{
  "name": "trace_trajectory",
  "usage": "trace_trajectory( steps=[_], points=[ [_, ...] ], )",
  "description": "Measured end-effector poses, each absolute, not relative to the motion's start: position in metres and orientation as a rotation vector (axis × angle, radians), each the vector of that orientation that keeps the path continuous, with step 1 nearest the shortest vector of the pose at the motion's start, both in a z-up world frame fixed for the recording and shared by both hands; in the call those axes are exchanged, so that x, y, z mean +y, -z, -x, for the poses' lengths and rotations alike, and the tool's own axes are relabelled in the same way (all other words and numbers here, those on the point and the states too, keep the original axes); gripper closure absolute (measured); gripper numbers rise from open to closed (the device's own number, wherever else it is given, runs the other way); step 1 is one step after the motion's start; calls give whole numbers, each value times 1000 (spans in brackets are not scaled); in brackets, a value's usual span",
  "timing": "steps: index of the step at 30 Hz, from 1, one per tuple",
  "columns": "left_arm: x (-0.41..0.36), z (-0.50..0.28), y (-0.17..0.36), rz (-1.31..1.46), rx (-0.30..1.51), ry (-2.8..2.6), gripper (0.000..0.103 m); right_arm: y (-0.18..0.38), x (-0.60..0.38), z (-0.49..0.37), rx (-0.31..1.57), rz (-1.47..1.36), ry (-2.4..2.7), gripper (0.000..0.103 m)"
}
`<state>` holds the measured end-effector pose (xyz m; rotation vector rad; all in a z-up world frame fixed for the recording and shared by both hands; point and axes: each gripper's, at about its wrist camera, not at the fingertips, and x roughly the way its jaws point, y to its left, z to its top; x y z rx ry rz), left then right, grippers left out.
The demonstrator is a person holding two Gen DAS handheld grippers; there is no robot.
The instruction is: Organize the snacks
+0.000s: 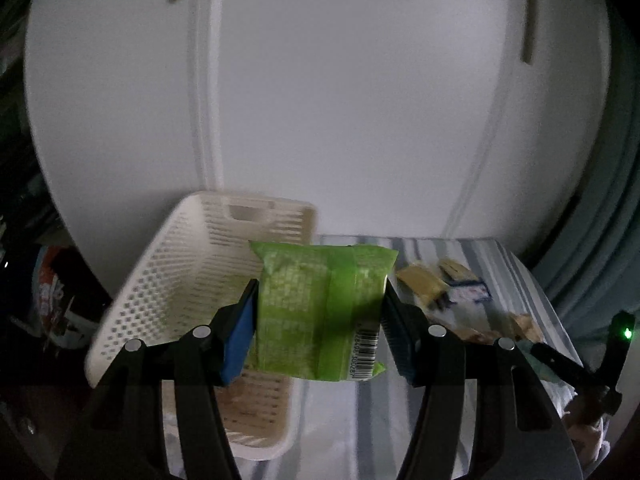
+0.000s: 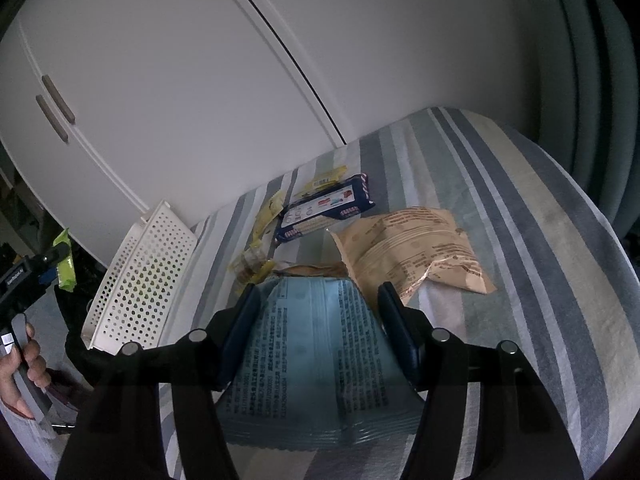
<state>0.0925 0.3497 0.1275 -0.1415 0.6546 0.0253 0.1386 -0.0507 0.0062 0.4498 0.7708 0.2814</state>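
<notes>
The left gripper (image 1: 318,320) was closed on a green snack pouch (image 1: 320,312), its blue pads pressing both side edges, and it held the pouch in the air just above the near-right corner of the white perforated basket (image 1: 168,280). The pouch looked light and soft; it bulged a little between the pads, so I judged that a gentle hold on the sides was enough and that a hard squeeze could crush what is inside.

The right gripper (image 2: 318,316) stood with its fingers on both sides of a pale blue snack packet (image 2: 316,364) that lay on the striped cover (image 2: 520,240), to the right of the basket. The pads seemed to touch the packet's edges, but I cannot tell if it was really gripped. Its film looked smooth and probably slippery, and the crimped end seam seemed the safer place to hold it.

Beyond it, also right of the basket, I counted one tan paper-like bag (image 2: 416,248), crumpled and surely light, then one dark blue biscuit box (image 2: 324,212), which was stiffer, and several small yellow wrapped pieces (image 2: 272,216), too small to count exactly. The basket (image 2: 140,276) was one only, and it appeared empty as far as the views showed. Behind all stood a white cabinet (image 2: 180,80).
</notes>
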Motion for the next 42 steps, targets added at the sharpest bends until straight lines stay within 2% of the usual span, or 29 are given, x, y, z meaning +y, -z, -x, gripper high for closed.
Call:
trace_trajectory(
  steps=[7,9,10,23,28,29,30,31,35,38,41,42],
  points=[
    [392,-86,-118,216,647,-104,41,-7,-47,-136,778,-435,-265,42],
    [399,-85,-112,249,646,-120,16,-8,-42,-135,787,-421,-259,42],
    [402,-83,-110,260,636,-133,13,-9,-41,-135,791,-418,-259,42],
    [414,-64,-81,315,541,-273,12,-45,-15,-123,793,-368,-285,43],
    [416,-52,-79,276,482,-321,7,-66,8,-124,778,-323,-310,43],
    [419,-49,-80,278,470,-322,7,-69,11,-127,778,-324,-312,44],
    [422,-47,-81,281,462,-322,7,-72,13,-129,780,-332,-319,53],
    [424,-44,-82,284,452,-324,7,-73,14,-130,786,-339,-326,55],
    [438,-36,-82,318,432,-339,7,-80,33,-142,809,-324,-348,55],
    [445,-33,-80,334,429,-348,7,-74,46,-148,846,-269,-333,44],
    [450,-31,-79,348,427,-347,7,-58,55,-145,909,-191,-344,41],
    [451,-30,-79,354,426,-346,7,-51,57,-143,940,-166,-337,34]
  ],
)
